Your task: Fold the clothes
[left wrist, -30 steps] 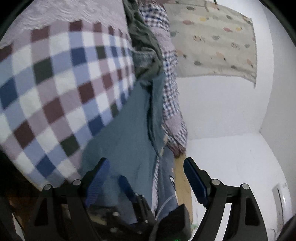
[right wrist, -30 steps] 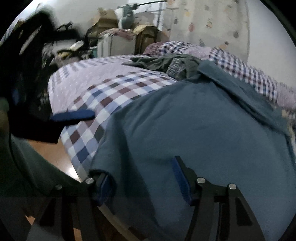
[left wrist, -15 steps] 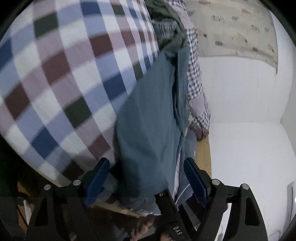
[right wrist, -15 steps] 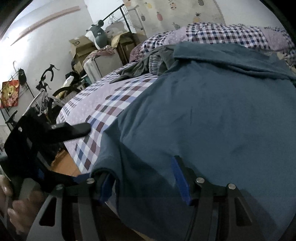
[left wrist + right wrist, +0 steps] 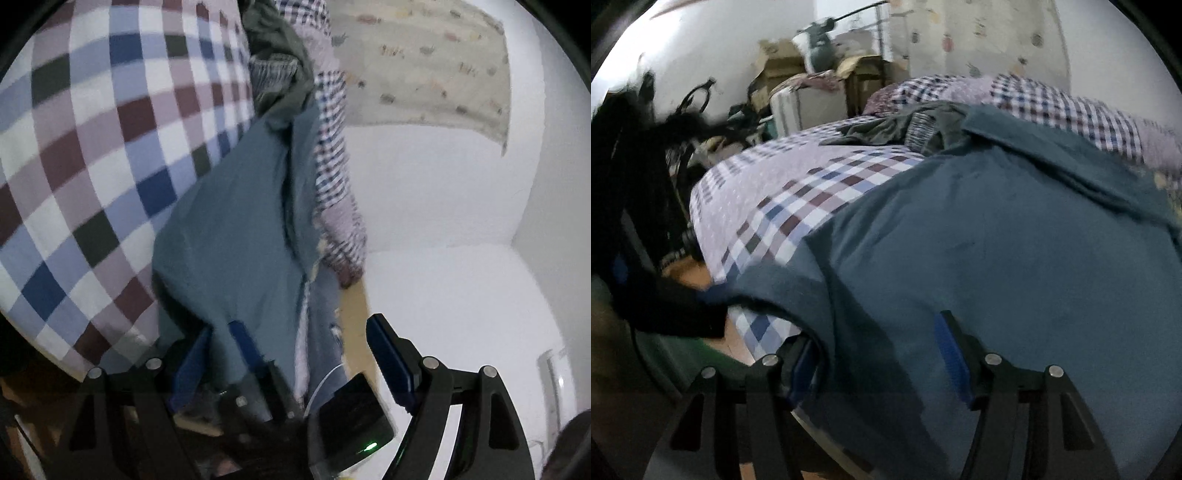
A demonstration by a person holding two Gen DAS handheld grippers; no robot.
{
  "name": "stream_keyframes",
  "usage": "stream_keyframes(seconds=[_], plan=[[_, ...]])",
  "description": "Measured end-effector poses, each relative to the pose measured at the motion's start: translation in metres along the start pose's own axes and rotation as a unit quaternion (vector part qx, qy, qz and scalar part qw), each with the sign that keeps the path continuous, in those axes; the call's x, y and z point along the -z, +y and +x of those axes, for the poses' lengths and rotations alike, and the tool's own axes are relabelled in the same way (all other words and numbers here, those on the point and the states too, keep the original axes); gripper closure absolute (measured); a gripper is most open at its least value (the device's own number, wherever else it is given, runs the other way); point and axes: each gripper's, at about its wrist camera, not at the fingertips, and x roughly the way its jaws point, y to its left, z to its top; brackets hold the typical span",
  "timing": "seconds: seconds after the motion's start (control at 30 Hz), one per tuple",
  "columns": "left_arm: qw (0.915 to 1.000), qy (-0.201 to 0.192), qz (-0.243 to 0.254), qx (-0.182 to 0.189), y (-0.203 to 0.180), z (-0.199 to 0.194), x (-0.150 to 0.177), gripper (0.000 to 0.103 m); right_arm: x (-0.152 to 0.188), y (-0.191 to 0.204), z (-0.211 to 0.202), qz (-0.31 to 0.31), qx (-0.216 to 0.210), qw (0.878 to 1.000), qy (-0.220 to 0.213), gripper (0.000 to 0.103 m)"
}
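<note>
Since a moment ago the soft teal garment (image 5: pixel 979 251) has buckled into a fold at the checked bed's (image 5: pixel 798 192) near edge, with both the left gripper (image 5: pixel 291 354) and the right gripper (image 5: pixel 875 354) spread wide over its hem.

Both wrist cameras are looking forward past their jaws, close over the teal garment (image 5: pixel 236 221) (image 5: pixel 1015 258) — the checked bedspread (image 5: pixel 92 147) (image 5: pixel 798 192) appearing beyond in both.

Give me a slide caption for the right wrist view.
Right tool open over teal garment spread on checkered bed.
</note>
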Motion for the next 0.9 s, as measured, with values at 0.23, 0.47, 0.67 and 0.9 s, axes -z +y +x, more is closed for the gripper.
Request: stream_keyframes(seconds=[0.23, 0.47, 0.67, 0.9], plan=[[1.0000, -0.009, 0.001, -0.004, 0.000, -0.008, -0.004, 0.018, -0.001, 0.033, -0.008, -0.088, 0.000, 0.996, -0.021, 0.040], [0.9995, -0.018, 0.007, -0.026, 0.000, -0.026, 0.001, 0.018, -0.002, 0.054, -0.006, -0.135, 0.005, 0.990, -0.027, 0.074], [0.9966, -0.024, 0.012, -0.078, 0.005, -0.029, 0.002, 0.018, -0.008, 0.058, -0.003, -0.125, -0.022, 0.992, -0.020, 0.100], [0.9910, -0.038, -0.002, -0.128, 0.016, -0.031, 0.009, 0.029, -0.013, 0.056, -0.012, -0.100, -0.057, 0.993, -0.027, 0.101]])
